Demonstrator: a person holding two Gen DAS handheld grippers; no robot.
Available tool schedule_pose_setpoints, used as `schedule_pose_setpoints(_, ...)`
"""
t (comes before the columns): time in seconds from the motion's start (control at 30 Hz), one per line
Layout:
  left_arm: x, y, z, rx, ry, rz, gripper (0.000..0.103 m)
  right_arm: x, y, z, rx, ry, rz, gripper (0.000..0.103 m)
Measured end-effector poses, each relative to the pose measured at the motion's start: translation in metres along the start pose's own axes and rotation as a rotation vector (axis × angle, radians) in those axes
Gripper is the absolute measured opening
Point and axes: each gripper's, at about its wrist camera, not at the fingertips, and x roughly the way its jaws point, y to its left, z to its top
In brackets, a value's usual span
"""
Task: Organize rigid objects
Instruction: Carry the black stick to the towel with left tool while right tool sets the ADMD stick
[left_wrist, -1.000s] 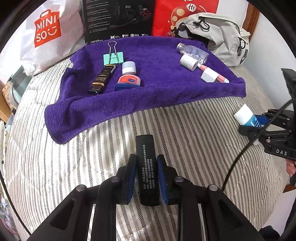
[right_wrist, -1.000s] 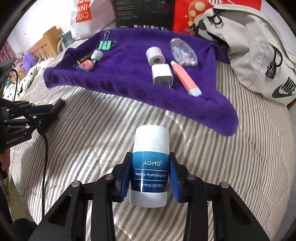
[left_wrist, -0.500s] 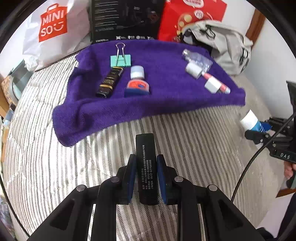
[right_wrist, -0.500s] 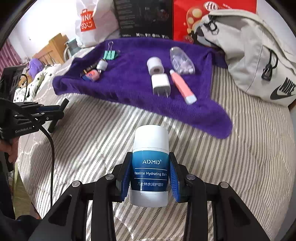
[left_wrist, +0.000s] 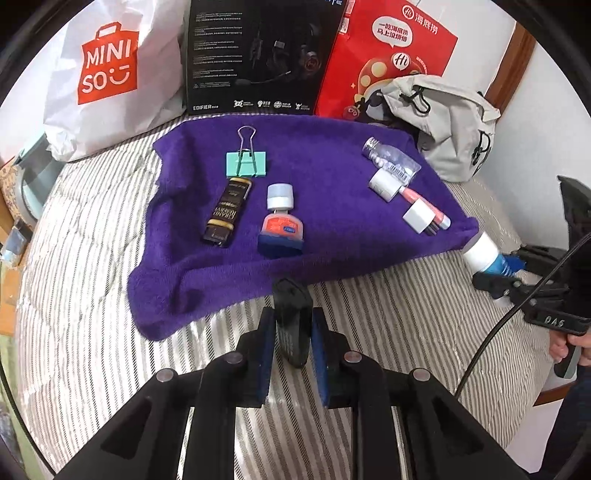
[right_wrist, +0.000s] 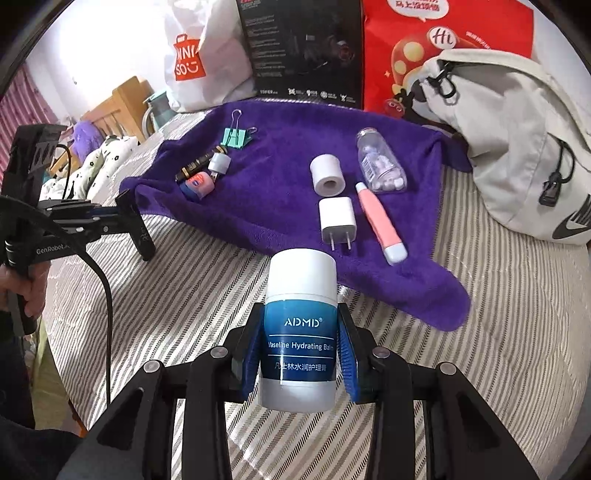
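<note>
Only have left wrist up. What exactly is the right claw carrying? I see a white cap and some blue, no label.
Observer: The right claw is shut on a balm bottle. The right wrist view shows its blue label, which reads ADMD Vaseline Hydrating Balm.
Operator: And the white cylinder next to the pill bottle?
Observer: It's a tape roll. The right wrist view looks down on it and shows the hollow core, and it stands on end on the purple towel.
</note>
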Motion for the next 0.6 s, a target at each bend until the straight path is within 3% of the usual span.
schedule_pose_setpoints(0.6, 0.031, 0.004, -0.004, -0.044, 0.025, 0.038, 0.013, 0.012, -0.002, -0.014, 0.029, 0.044, 0.010, 0.037)
